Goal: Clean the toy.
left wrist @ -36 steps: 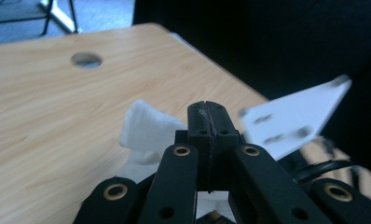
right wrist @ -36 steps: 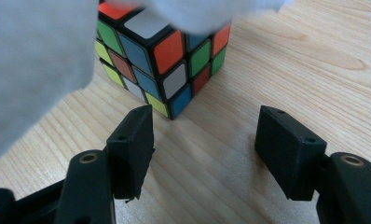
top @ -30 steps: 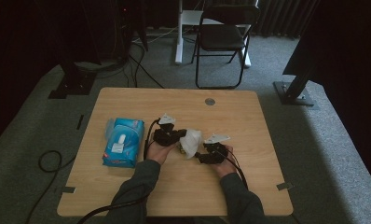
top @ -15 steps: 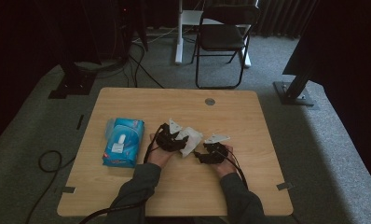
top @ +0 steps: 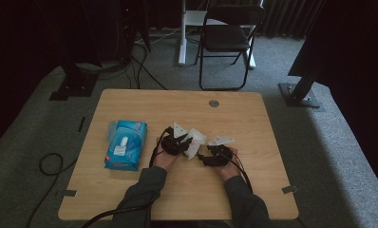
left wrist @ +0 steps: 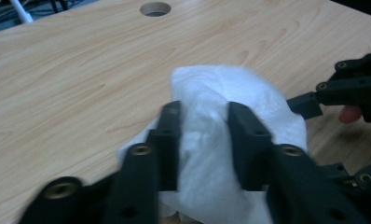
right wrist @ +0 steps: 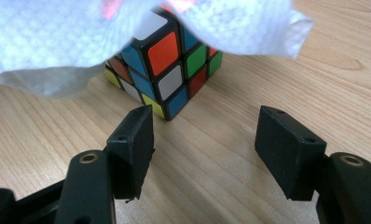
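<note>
Tissue (left wrist: 239, 98): a white sheet, crumpled, lying draped over a cube (right wrist: 167, 60) near the middle of the bench (top: 253, 118). In the high view the tissue (top: 195, 140) sits between the two tools, touching the left one and just beside the right one.

Cube: a colour puzzle cube with a black frame, resting on the bench. Its top is covered by the tissue (right wrist: 44, 42); two side faces and the lower corner are exposed in the right tool view, showing orange, white, blue, green, yellow and red squares.

Left tool (left wrist: 203, 130): jaws set either side of a fold of the tissue, with the sheet bunched up between them. The jaws have just been closing. Both inner faces appear to bear on the paper, so the tool has hold of the tissue; the picture is somewhat blurred. In the high view the left tool (top: 189, 141) lies at the tissue's left edge, held in the person's left hand.

Right tool (right wrist: 204, 126): jaws standing apart with bare bench between them and nothing held. The cube's lower corner sits just beyond the jaw tips, nearer the left-hand jaw as that view shows it, not touching either. In the high view the right tool (top: 202, 158) lies just right of the tissue. It also appears at the right edge of the left tool view.

Other items: a blue wipes pack (top: 125, 150) lies on the bench well to the left of the left tool. A round hole (top: 214, 103) sits near the bench's far edge. A folding chair (top: 227, 38) stands on the floor beyond the bench.
</note>
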